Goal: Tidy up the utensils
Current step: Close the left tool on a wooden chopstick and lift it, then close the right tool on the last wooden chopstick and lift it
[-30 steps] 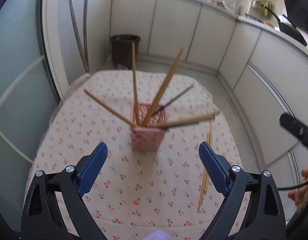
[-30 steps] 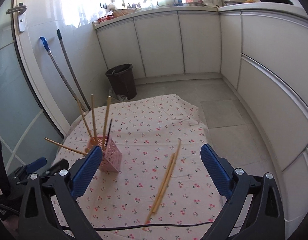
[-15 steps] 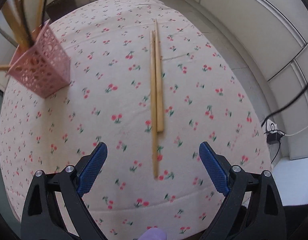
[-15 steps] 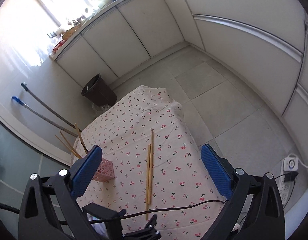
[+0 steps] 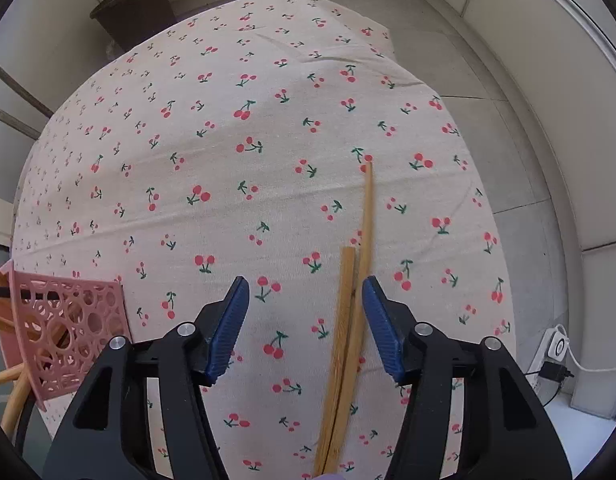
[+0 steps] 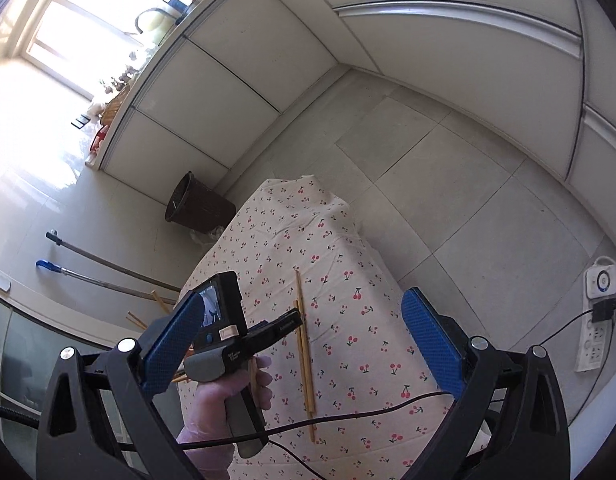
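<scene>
Biggest thing in shot is the worktop, draped in a cream cloth printed with red cherries, and near its left edge stands the pink perforated plastic holder with several wooden chopsticks already splayed out of it, too cut off here to count. Out on the cloth, toward the right edge, lie two loose light-wood chopsticks, side by side and touching along part of their length, one reaching further out than the other. The left claw points steeply down over them, its blue pads closing, both sticks between the jaws close by the right pad, not yet pinched. The right claw hangs back above the near edge, spread wide with nothing in it. These sticks look light, stiff and smooth, likely to roll or scissor apart; a pinch near mid-length, across both together, seems the safest hold.
</scene>
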Available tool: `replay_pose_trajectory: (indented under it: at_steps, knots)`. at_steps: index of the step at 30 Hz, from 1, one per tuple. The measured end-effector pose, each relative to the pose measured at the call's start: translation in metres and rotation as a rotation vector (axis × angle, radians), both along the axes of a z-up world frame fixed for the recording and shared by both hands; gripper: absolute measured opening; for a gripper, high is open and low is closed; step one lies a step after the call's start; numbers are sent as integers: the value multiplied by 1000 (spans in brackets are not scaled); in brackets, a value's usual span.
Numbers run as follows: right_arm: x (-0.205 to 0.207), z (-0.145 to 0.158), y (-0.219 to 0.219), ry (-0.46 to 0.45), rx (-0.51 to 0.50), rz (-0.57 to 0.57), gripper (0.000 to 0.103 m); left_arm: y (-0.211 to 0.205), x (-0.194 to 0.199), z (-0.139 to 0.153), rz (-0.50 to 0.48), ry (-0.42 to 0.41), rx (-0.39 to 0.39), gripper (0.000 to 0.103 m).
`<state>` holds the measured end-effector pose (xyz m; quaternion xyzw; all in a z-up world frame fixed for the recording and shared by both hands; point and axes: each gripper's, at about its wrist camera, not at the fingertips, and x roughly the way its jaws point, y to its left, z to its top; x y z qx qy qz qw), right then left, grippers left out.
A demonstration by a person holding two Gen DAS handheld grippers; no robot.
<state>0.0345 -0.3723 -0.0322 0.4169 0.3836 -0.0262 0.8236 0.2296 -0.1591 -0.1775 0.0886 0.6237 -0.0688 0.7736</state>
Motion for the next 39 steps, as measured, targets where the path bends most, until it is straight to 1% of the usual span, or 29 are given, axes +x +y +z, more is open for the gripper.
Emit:
replay_pose_trajectory:
  at_steps: [2, 4, 6, 7, 10, 11, 14, 15, 16, 17, 19, 21, 24, 26, 27, 28, 30, 31, 33, 34, 35, 37, 39]
  knots:
    - [4, -10, 0, 25, 43, 7, 96, 1, 6, -6, 17, 16, 1, 52]
    - [8, -17, 3, 42, 73, 22, 96, 0, 8, -9, 19, 13, 14, 52]
    - [11, -18, 6, 49, 66, 24, 96, -3, 8, -10, 9, 0, 21, 46]
    - [11, -17, 8, 51, 52, 26, 96, -6, 9, -12, -2, 4, 20, 46]
    - [11, -16, 10, 48, 36, 30, 96, -15, 14, -18, -34, 16, 7, 34]
    - [11, -16, 11, 48, 35, 32, 96, -15, 15, -18, -38, 30, -15, 27]
    - [14, -20, 12, 64, 36, 41, 96, -16, 23, -22, -28, 65, -67, 19]
    - [15, -22, 11, 70, 37, 44, 96, -18, 24, -24, -28, 70, -78, 14]
    - [17, -24, 13, 79, 39, 50, 96, -17, 24, -25, -36, 73, -93, 11]
    - [18, -26, 13, 85, 39, 56, 96, -15, 21, -24, -41, 66, -91, 7]
    - [22, -29, 16, 99, 30, 71, 96, -12, 13, -22, -51, 45, -98, 7]
    - [28, -33, 18, 116, 13, 68, 96, -9, 6, -22, -55, 12, -97, 7]
    - [40, -43, 21, 142, -2, 60, 96, 0, -26, -15, -81, -38, -95, 7]
    - [52, -54, 27, 168, -18, 66, 96, 13, -56, -4, -112, -104, -97, 7]
    - [61, -61, 33, 186, -46, 74, 96, 20, -73, 2, -129, -145, -94, 7]
    - [68, -67, 39, 199, -79, 75, 96, 29, -95, 12, -149, -204, -90, 7]
    - [83, -80, 52, 214, -181, 48, 96, 45, -128, 30, -162, -285, -109, 7]
    - [92, -90, 63, 228, -233, 59, 96, 56, -147, 41, -153, -321, -126, 7]
    - [107, -108, 78, 261, -255, 88, 96, 79, -172, 63, -107, -382, -164, 7]
    - [114, -112, 83, 261, -261, 88, 95, 92, -185, 74, -80, -427, -168, 7]
    - [122, -114, 88, 253, -281, 82, 95, 101, -194, 84, -57, -469, -169, 7]
    - [138, -114, 105, 227, -361, 83, 94, 126, -211, 103, 6, -527, -207, 7]
    - [155, -119, 124, 223, -418, 136, 93, 145, -218, 117, 66, -578, -241, 7]
